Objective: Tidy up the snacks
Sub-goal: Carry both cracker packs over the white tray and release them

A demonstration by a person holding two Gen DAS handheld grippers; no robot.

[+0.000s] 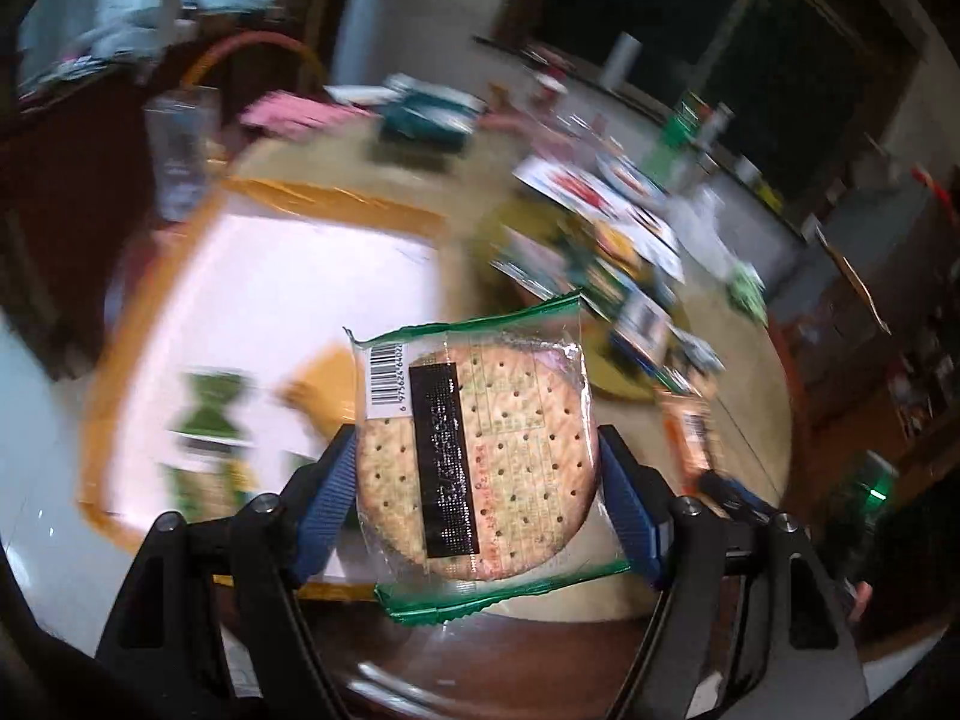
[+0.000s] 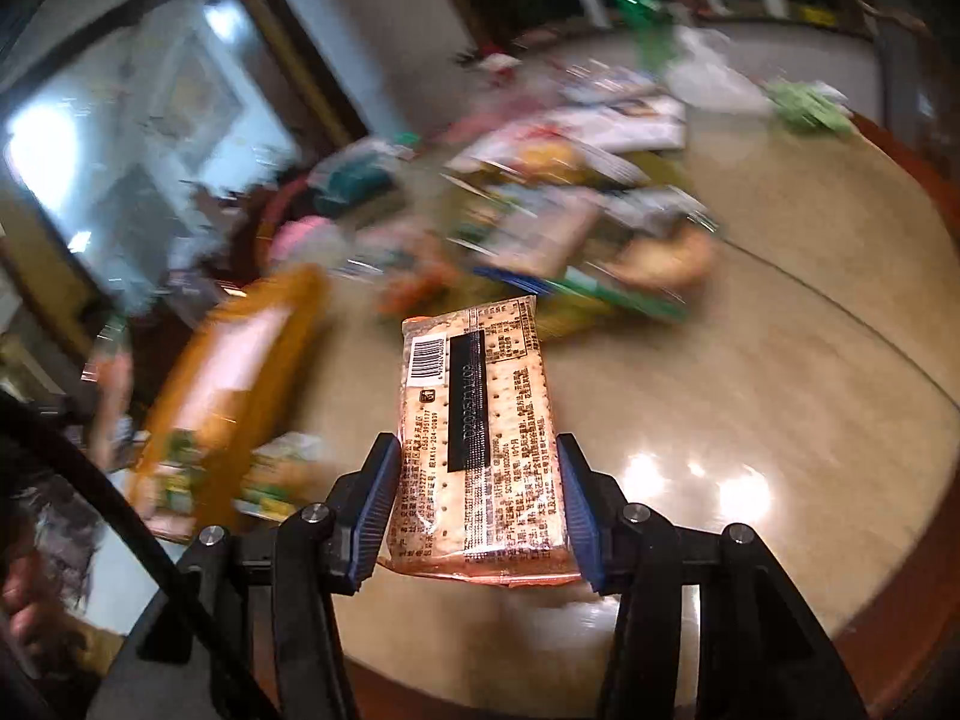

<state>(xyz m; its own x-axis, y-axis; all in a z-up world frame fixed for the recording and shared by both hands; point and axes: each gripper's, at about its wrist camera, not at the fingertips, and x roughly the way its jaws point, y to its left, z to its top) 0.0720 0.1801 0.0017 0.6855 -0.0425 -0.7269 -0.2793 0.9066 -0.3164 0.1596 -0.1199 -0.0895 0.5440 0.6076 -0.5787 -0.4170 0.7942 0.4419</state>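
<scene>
Snack pile [image 1: 600, 252] on table [image 2: 780, 330] motion-blurred, packets unreadable; tray [image 1: 270, 300] and its contents smeared; black bar covers print on round cracker pack [image 1: 480, 450] and rectangular cracker pack [image 2: 480, 438]; gripper bodies cut by bottom edge

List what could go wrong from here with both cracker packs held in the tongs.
1. The left tongs pinch the round cracker pack by its edges; squeezing could crack the biscuits.
2. The right tongs grip only the near end of the long cracker pack, so it may tilt or slip.
3. The orange-rimmed tray already holds packets; a careless drop could land on them.
</scene>
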